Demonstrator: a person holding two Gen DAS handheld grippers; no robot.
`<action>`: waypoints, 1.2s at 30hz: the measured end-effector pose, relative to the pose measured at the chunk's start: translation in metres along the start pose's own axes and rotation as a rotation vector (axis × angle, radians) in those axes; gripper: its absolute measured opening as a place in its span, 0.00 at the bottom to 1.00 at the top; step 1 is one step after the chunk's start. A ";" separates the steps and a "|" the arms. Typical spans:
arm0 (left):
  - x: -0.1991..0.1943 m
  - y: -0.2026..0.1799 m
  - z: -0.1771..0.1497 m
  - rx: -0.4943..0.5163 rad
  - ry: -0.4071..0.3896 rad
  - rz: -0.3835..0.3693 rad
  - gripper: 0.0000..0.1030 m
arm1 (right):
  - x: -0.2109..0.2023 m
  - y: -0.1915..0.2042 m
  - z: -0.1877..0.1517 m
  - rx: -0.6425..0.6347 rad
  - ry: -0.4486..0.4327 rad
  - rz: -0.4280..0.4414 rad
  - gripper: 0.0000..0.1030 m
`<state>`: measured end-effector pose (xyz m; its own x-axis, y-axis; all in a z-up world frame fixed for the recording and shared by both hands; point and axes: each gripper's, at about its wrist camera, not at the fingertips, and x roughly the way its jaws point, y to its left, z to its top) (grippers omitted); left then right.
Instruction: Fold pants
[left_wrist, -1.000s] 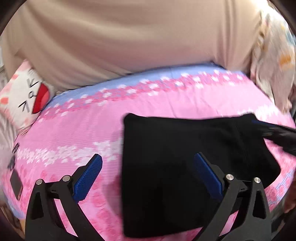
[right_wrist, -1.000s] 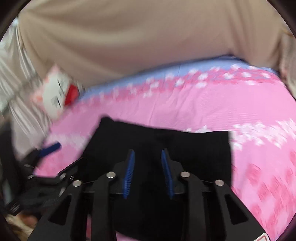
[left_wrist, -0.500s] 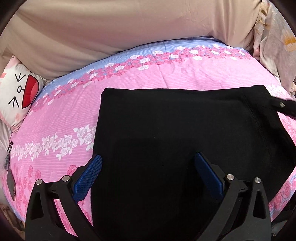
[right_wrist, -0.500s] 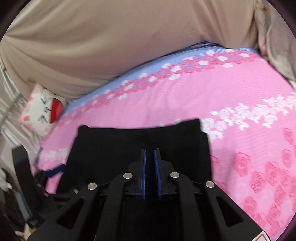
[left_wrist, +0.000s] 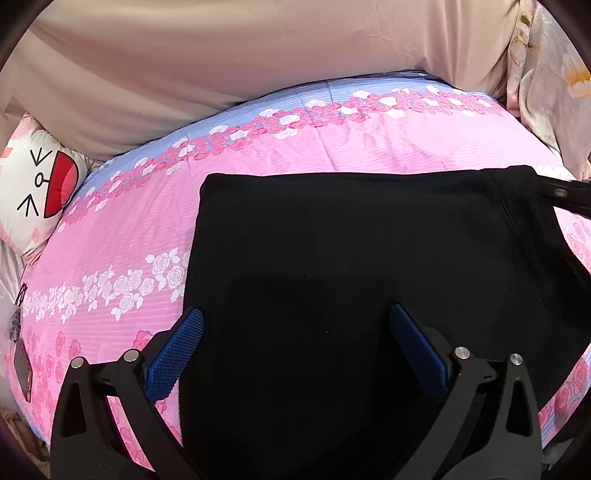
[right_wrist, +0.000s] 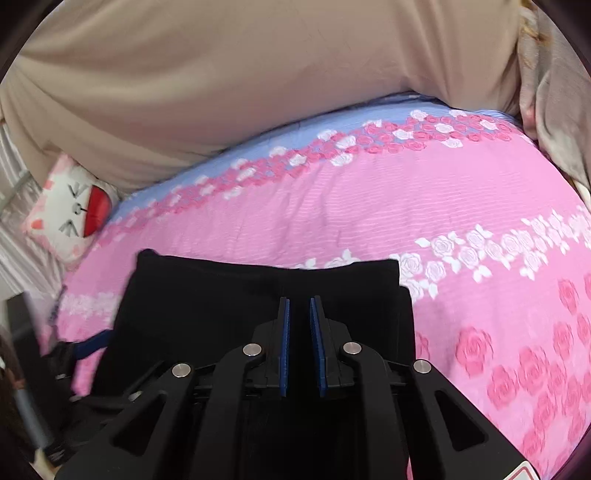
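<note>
Black pants (left_wrist: 351, 258) lie folded flat on a pink rose-print bedspread (left_wrist: 129, 240). My left gripper (left_wrist: 295, 332) is open wide over their near left part. Its left finger is above the bedspread and its right finger above the cloth, with nothing pinched. In the right wrist view my right gripper (right_wrist: 299, 306) sits over the pants (right_wrist: 221, 295) near their far edge. Its jaws are closing to a narrow slit with black cloth in it. In the left wrist view the right gripper (left_wrist: 565, 194) meets the pants' far right corner. The left gripper (right_wrist: 92, 341) shows at the left edge.
A white cat-face cushion (left_wrist: 40, 192) lies at the bed's far left. Beige fabric (left_wrist: 258, 55) rises behind the bed and a flowered cloth (left_wrist: 546, 92) hangs at the far right. A dark phone-like object (left_wrist: 22, 369) rests on the left edge.
The left gripper dropped closer to the pants, then held still. The right gripper's jaws went from clearly apart to almost together, and it shifted along the pants towards their corner.
</note>
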<state>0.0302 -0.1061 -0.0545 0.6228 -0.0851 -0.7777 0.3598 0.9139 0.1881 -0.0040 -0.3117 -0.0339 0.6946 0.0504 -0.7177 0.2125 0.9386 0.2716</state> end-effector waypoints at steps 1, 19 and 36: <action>0.000 0.001 0.000 -0.001 0.002 -0.003 0.96 | 0.012 -0.005 0.000 -0.002 0.005 -0.040 0.03; -0.020 0.044 -0.018 -0.116 0.038 -0.011 0.95 | -0.061 -0.052 -0.071 0.175 -0.003 0.047 0.57; -0.027 0.034 -0.033 -0.108 0.041 -0.044 0.95 | -0.036 -0.046 -0.096 0.205 0.073 0.081 0.72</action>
<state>0.0024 -0.0596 -0.0468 0.5785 -0.1125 -0.8079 0.3081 0.9472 0.0887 -0.1048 -0.3236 -0.0822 0.6654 0.1543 -0.7303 0.2981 0.8421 0.4495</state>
